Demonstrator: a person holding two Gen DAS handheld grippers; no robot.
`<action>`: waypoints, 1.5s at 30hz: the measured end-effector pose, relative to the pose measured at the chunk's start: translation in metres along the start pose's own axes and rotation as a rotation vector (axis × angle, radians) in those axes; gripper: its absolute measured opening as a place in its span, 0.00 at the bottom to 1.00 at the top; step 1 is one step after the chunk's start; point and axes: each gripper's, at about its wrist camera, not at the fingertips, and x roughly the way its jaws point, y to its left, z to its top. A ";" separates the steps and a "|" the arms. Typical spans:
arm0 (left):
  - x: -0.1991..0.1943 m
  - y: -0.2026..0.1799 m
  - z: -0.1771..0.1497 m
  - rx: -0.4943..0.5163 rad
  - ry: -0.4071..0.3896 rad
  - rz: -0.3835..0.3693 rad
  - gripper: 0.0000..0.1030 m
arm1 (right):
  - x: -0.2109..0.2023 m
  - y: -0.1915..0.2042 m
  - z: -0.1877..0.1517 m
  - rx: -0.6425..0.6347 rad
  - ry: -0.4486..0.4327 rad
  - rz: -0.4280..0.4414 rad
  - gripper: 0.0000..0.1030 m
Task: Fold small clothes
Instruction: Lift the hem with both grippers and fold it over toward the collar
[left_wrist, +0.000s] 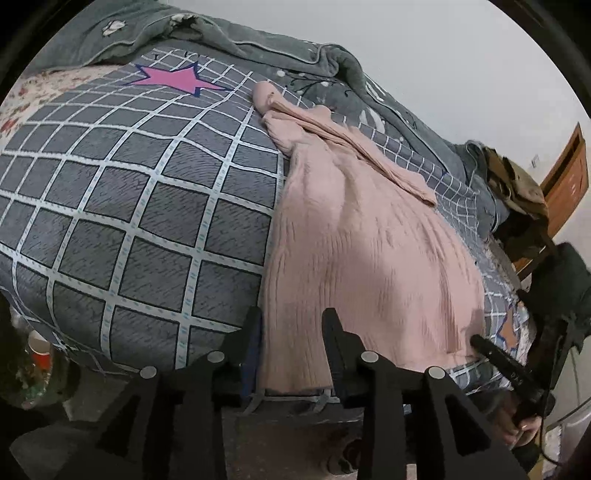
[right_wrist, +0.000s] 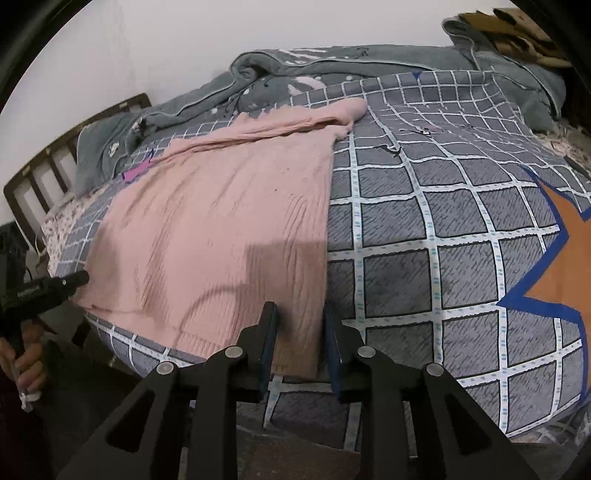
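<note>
Both grippers, left gripper (left_wrist: 291, 328) and right gripper (right_wrist: 301, 328), sit open astride pink knit garment (left_wrist: 369, 240) hem corners; closing shallow risks pinching bed (right_wrist: 424, 240) cover too.

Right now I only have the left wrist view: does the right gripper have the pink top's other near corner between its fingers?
Observer: Yes. The near right corner of the pink top lies between the fingers of the right gripper, but there is a gap on each side, so it is not pinched.
Operator: Before I lift, what is beside that right edge?
Observer: Only the checked bedspread, with a large orange star printed on it further right.
</note>
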 end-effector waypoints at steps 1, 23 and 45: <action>-0.001 -0.001 -0.001 0.005 0.000 0.003 0.30 | 0.000 0.000 -0.001 0.002 0.000 0.005 0.24; -0.049 0.001 0.032 -0.148 -0.114 -0.042 0.06 | -0.035 -0.026 0.031 0.245 -0.075 0.391 0.05; -0.023 -0.044 0.198 -0.157 -0.366 -0.056 0.06 | -0.012 -0.043 0.212 0.409 -0.251 0.540 0.05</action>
